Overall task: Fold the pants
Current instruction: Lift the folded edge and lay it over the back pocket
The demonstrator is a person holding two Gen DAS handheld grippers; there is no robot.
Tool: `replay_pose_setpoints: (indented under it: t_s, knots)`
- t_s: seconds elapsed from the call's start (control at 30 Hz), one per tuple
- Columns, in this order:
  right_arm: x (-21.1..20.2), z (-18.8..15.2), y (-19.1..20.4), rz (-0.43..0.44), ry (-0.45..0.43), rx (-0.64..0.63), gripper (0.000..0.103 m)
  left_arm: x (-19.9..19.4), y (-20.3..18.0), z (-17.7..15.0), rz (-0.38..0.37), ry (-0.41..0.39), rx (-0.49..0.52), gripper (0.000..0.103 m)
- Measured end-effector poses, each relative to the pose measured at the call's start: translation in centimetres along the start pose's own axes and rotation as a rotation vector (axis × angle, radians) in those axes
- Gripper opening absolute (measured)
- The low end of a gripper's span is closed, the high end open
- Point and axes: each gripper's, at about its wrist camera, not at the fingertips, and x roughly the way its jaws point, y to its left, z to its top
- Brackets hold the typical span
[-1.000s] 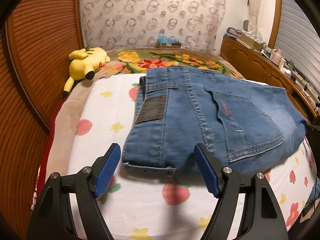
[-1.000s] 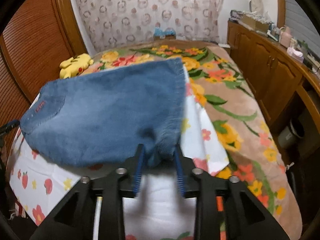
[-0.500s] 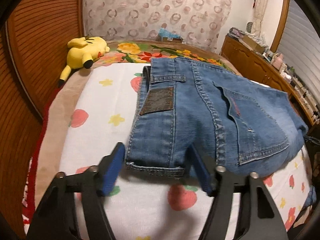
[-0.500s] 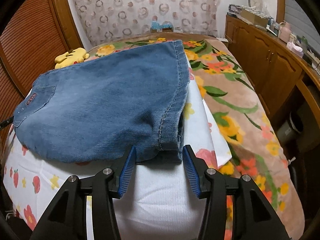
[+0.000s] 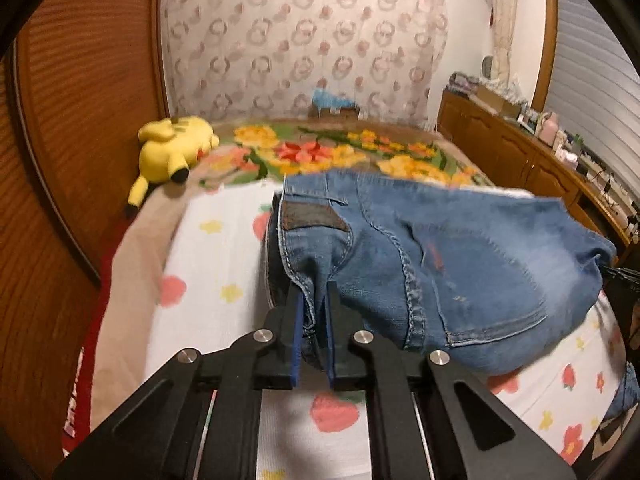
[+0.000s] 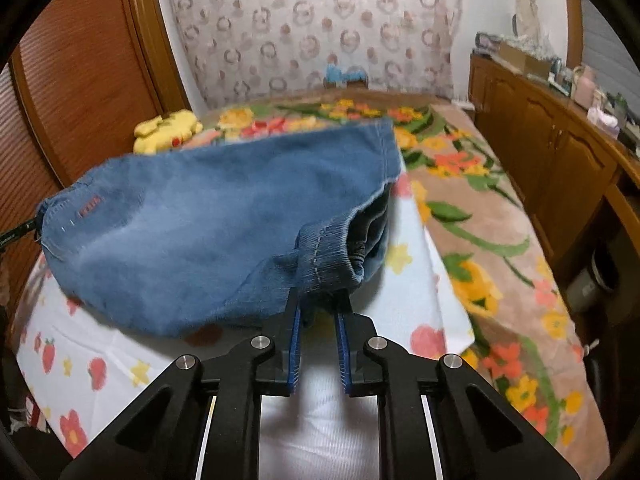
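Observation:
The folded blue jeans point(image 5: 460, 256) lie on the bed, back pocket and brown waist patch up. My left gripper point(image 5: 313, 312) is shut on the near waistband corner and lifts it off the sheet. In the right wrist view the jeans point(image 6: 208, 224) show their other end. My right gripper point(image 6: 318, 312) is shut on the near hem corner there, which is bunched and raised. The near edge of the jeans hangs between both grippers above the sheet.
A white sheet with strawberries and flowers point(image 5: 216, 280) covers the near bed, over a floral blanket point(image 6: 500, 216). A yellow plush toy point(image 5: 172, 148) lies at the far left. Wooden cabinets point(image 6: 560, 152) run along the right. A wooden wall point(image 5: 80, 120) is on the left.
Both grippers were open around the jeans' near edge half a second ago. Now both have shut on the denim and raised it, so the near edge is bunched and off the sheet.

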Motion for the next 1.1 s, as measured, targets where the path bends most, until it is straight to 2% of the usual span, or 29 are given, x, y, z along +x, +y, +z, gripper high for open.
replay_pose_setpoints:
  t_s: [0.17,0.37,0.6,0.87,1.1]
  knots:
    - [-2.2,0.4,0.0,-0.008,-0.072,-0.024,0.015,-3.2,-1.2,1.3,-0.002,-0.063,0.035,0.009]
    - [-4.5,-0.9,0.8,-0.015,-0.131,-0.073,0.014,-6.7,-2.2,1.6,0.001,-0.137,0.054,0.007]
    - [-7.0,-4.0,1.5,-0.005,-0.186,-0.089,0.014,-10.2,-0.9,-0.3,0.008,-0.180,0.036,0.007]
    - [-9.0,-8.7,1.3,0.008,-0.179,-0.081,0.014,-12.9,-0.5,-5.5,-0.010,-0.153,0.011,0.007]
    - [-7.6,-11.8,0.9,0.010,-0.101,-0.045,0.014,-12.6,-1.4,-9.4,0.009,-0.074,0.045,0.007]
